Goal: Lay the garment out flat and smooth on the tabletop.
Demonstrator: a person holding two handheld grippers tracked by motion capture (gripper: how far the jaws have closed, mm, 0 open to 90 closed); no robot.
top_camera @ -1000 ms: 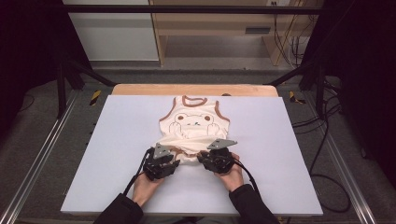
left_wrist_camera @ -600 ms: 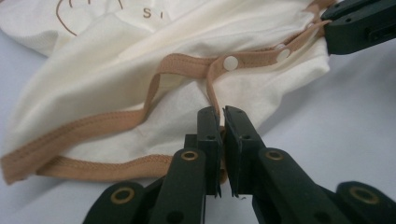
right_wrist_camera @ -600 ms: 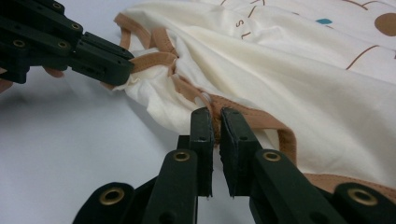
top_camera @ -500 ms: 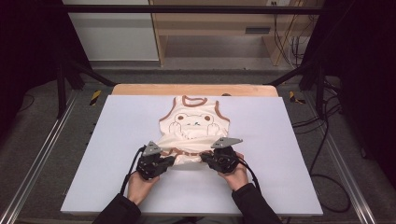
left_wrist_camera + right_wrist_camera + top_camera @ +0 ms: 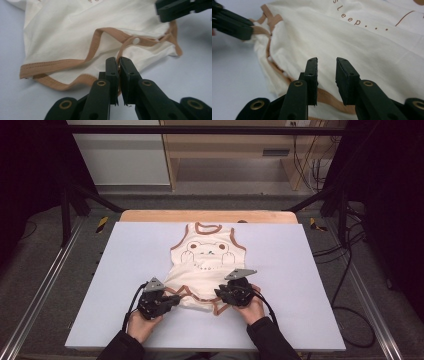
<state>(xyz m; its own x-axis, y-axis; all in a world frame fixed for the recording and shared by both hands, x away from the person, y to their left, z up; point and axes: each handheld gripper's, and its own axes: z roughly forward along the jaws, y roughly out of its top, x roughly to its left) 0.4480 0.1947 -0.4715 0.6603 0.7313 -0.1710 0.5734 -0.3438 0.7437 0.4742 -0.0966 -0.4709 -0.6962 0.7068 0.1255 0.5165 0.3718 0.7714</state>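
Note:
A cream baby bodysuit (image 5: 207, 265) with brown trim and a bear print lies flat on the white table top (image 5: 125, 250), neck opening away from me. My left gripper (image 5: 175, 299) is at its near left hem. In the left gripper view the jaws (image 5: 118, 62) stand almost together, with the brown trim (image 5: 75, 62) running in between them near a white snap (image 5: 135, 40). My right gripper (image 5: 220, 295) is at the near right hem. Its jaws (image 5: 327, 62) have just been opening and stand apart over the cream cloth (image 5: 362, 42), pads off it.
The table's near edge (image 5: 200, 347) runs just behind both hands. A wooden strip (image 5: 207, 216) borders the far side. Metal rails (image 5: 45, 285) flank the table, and cables (image 5: 345, 270) hang at the right. Each gripper view also shows the other gripper (image 5: 175, 8) (image 5: 234, 23) close by.
The left hand has slid left and toward me, and its jaws have shut on the hem. The bottom hem is bunched nearer the front. The right hand has stayed put.

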